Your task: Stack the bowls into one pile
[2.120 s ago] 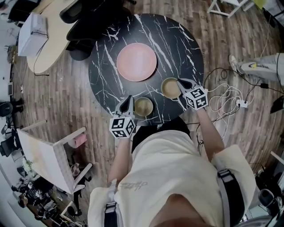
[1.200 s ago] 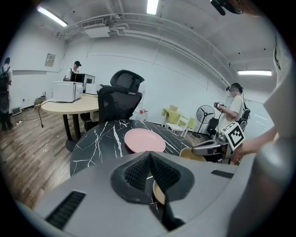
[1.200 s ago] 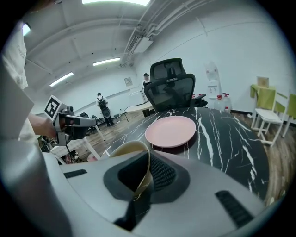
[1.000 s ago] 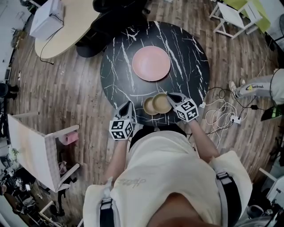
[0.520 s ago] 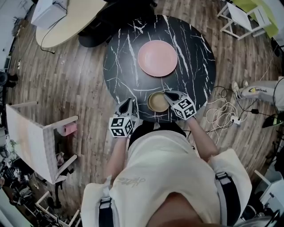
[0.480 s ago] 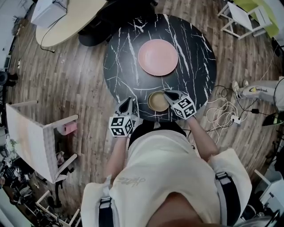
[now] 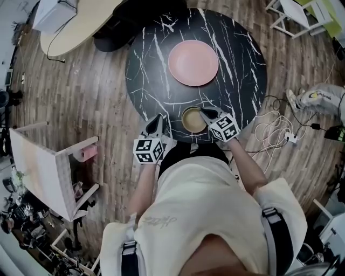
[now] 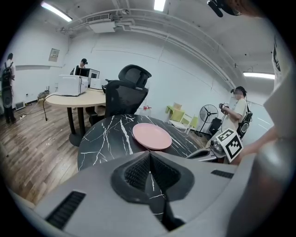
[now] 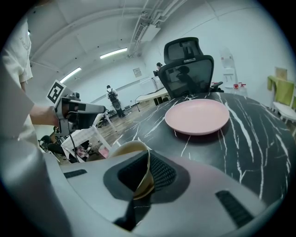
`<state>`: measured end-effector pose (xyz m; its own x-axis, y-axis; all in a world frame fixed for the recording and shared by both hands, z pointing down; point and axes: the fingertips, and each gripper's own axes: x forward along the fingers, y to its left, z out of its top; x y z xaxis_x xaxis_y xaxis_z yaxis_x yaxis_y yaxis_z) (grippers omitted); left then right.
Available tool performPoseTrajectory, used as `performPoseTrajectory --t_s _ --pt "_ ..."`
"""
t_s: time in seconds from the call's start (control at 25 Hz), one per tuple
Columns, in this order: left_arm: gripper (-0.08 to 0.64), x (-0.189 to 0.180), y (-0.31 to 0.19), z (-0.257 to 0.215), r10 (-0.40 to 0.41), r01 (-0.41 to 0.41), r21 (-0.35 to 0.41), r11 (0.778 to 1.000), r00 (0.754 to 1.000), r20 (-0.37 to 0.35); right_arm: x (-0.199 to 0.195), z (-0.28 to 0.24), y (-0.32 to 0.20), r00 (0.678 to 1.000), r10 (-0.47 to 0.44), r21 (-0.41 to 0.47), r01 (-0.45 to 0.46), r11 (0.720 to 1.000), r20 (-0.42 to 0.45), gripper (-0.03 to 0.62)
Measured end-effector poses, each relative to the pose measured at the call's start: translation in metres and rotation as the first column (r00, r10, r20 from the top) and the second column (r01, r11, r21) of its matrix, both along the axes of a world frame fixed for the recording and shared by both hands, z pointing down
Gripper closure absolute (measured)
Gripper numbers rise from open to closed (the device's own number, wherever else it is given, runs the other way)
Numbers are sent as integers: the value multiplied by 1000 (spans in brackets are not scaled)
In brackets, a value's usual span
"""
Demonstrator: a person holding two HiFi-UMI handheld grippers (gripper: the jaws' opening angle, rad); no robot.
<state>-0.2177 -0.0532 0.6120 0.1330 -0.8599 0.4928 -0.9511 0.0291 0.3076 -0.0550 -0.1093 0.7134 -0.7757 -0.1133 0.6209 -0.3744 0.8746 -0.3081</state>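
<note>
The left tongs (image 7: 155,125) hover at the near edge of the black marble surface (image 7: 151,64) in the head view. The right tongs (image 7: 205,114) meet the right rim of the tan bowl (image 7: 191,121), which sits below a pink plate (image 7: 193,62).

In the left gripper view the jaws are pressed together and empty.

In the right gripper view the jaws are narrow, pinching the tan bowl by its rim.

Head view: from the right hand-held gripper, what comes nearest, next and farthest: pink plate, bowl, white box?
1. Bowl: clamped by its rim in the right hand-held gripper.
2. Pink plate: farther up, mid-picture.
3. White box: far upper-left corner.
</note>
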Motion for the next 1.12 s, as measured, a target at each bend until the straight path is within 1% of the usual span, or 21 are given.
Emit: performPoseTrajectory --t_s 0.28,0.36,0.4,0.64,0.76,0.8,0.84,0.88,0.92,0.96,1.0,1.04,1.12 --pt "541 -3 6 5 13 -13 -21 1000 1000 4 -5 5 -2 1000 7 2 -7 1000 -4 550" --pt "541 -4 7 7 12 -12 -21 1000 1000 6 -5 6 -2 1000 8 7 -8 1000 -7 480" --pt "541 -4 7 7 10 -10 -19 1000 1000 5 -4 6 -3 1000 11 11 -11 1000 -6 464" --pt "541 -1 0 4 15 -15 6 1000 1000 -10 7 -4 -7 1000 27 43 -27 999 -13 460" --pt "541 0 -6 2 30 -30 22 999 999 -17 14 -11 -14 998 55 62 -54 997 -17 460" --pt "541 1 -7 1 43 -43 25 999 999 -7 15 -13 -15 998 64 68 -63 996 -18 460" --pt "541 3 -8 1 66 -67 25 997 998 21 17 -16 -16 997 72 74 -70 995 -20 460" --pt "541 6 -7 2 102 -103 21 994 993 64 18 -19 -16 997 77 80 -75 994 -22 463" --pt "541 12 -7 3 143 -145 16 989 984 107 20 -21 -15 996 80 87 -78 993 -25 478" --pt "541 17 -6 3 178 -182 14 983 975 133 21 -24 -13 996 81 95 -78 992 -28 509" --pt "541 22 -6 2 203 -208 19 978 969 137 23 -28 -12 996 82 107 -78 991 -32 522" --pt "541 25 -7 0 219 -225 29 974 967 131 24 -31 -12 996 85 121 -80 989 -37 520" --pt "541 29 -10 -3 240 -248 51 967 962 128 25 -40 -12 994 102 146 -95 985 -40 530"
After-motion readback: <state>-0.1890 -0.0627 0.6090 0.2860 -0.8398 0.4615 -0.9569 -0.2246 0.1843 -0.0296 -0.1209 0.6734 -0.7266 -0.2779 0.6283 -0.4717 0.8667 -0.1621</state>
